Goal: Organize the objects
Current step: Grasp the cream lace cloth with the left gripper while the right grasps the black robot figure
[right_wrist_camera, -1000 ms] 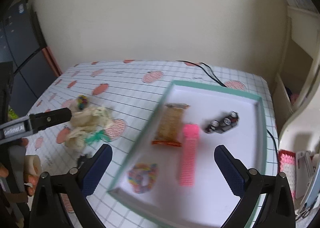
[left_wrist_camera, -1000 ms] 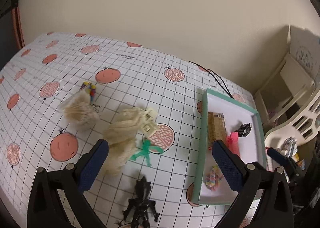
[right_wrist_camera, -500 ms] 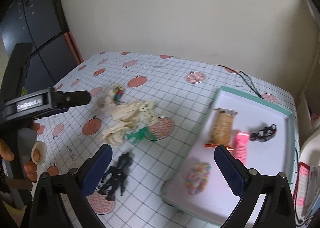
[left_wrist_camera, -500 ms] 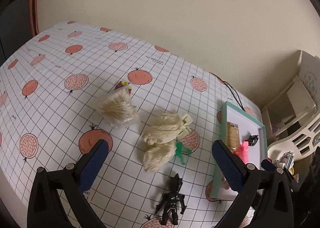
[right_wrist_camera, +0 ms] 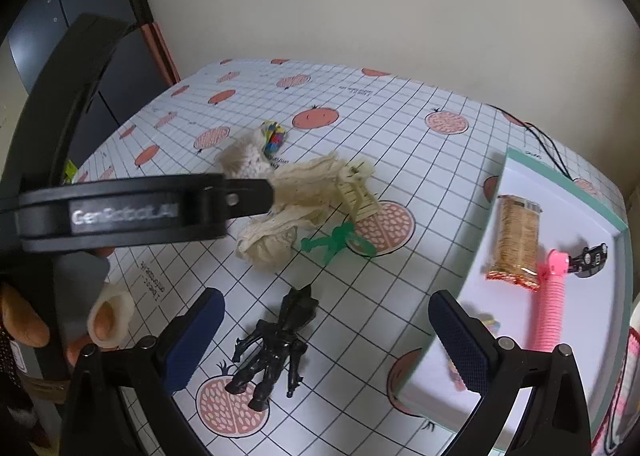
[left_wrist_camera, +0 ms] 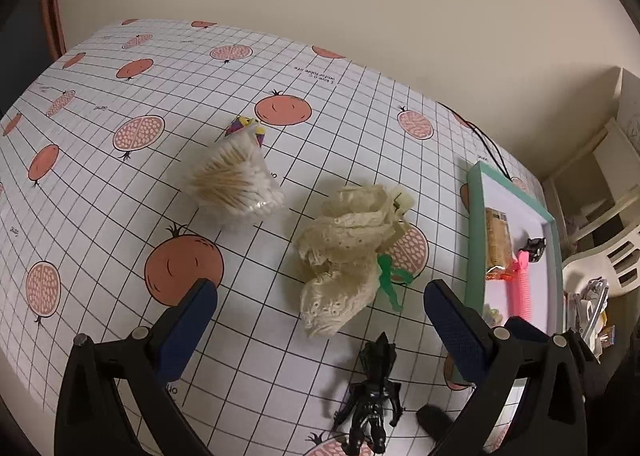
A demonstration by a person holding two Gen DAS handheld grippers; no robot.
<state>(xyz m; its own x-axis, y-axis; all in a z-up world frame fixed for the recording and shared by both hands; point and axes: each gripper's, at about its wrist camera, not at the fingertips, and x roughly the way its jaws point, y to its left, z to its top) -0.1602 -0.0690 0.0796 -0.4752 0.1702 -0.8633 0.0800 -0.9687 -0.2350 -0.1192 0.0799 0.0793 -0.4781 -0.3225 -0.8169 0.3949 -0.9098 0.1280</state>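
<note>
My left gripper (left_wrist_camera: pixel 320 320) is open and empty above the near table, just in front of a crumpled cream lace cloth (left_wrist_camera: pixel 344 248) with a cream hair clip (left_wrist_camera: pixel 402 199) and a green toy figure (left_wrist_camera: pixel 390 280). A bag of cotton swabs (left_wrist_camera: pixel 236 183) lies left of the cloth, with a small colourful item (left_wrist_camera: pixel 246 125) behind it. My right gripper (right_wrist_camera: pixel 326 332) is open and empty over a black action figure (right_wrist_camera: pixel 276 344). The teal-rimmed white tray (right_wrist_camera: pixel 560 183) holds a snack bar (right_wrist_camera: pixel 518 240), a pink tube (right_wrist_camera: pixel 550 300), a black toy car (right_wrist_camera: pixel 590 256) and a colourful bracelet, partly hidden.
The left gripper's black body (right_wrist_camera: pixel 132 211) crosses the right wrist view, held by a hand (right_wrist_camera: pixel 24 324). A black cable (left_wrist_camera: pixel 484 139) runs behind the tray. White shelving (left_wrist_camera: pixel 600 191) stands right of the table; a dark cabinet (right_wrist_camera: pixel 80 7) at left.
Both grippers have pulled back and to the left from the tray. The black figure now sits between the right gripper's fingers in view. Both grippers stay open.
</note>
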